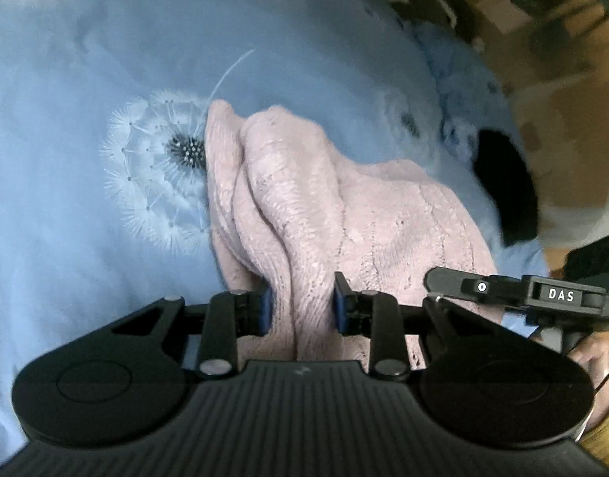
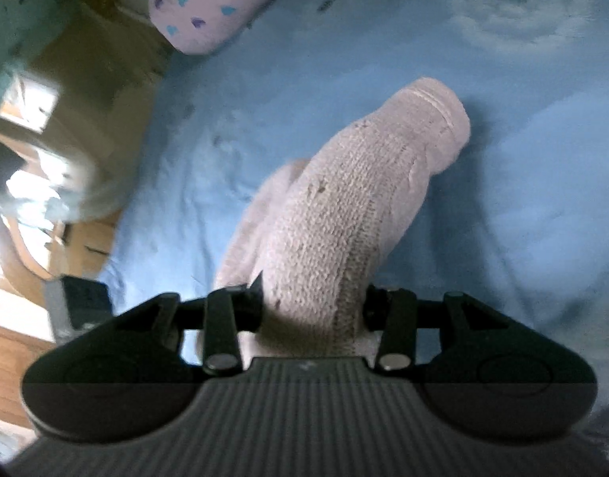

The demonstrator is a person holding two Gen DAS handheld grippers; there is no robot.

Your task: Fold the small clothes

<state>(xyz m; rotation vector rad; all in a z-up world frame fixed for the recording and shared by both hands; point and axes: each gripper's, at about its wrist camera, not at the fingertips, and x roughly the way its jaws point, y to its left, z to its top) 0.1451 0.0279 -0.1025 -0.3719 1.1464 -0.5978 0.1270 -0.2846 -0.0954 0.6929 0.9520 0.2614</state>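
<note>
- Pink knitted garment (image 1: 304, 206) hangs bunched over the blue bedsheet (image 1: 86, 79), gripped at two spots.
- My left gripper (image 1: 302, 310) is closed partway, its blue pads (image 1: 266, 310) pinching a thick fold of the knit.
- My right gripper (image 2: 312, 306) is also partly closed, clamped on a rolled length of the same garment (image 2: 344, 206), whose far end points away over the sheet.
- I see a dandelion print (image 1: 161, 167) just left of the fabric, and a pink heart-patterned pillow (image 2: 209, 4) at the bed's far edge.

Blue dandelion-print bedsheet (image 1: 105, 79), heart-patterned pillow (image 2: 209, 4).
</note>
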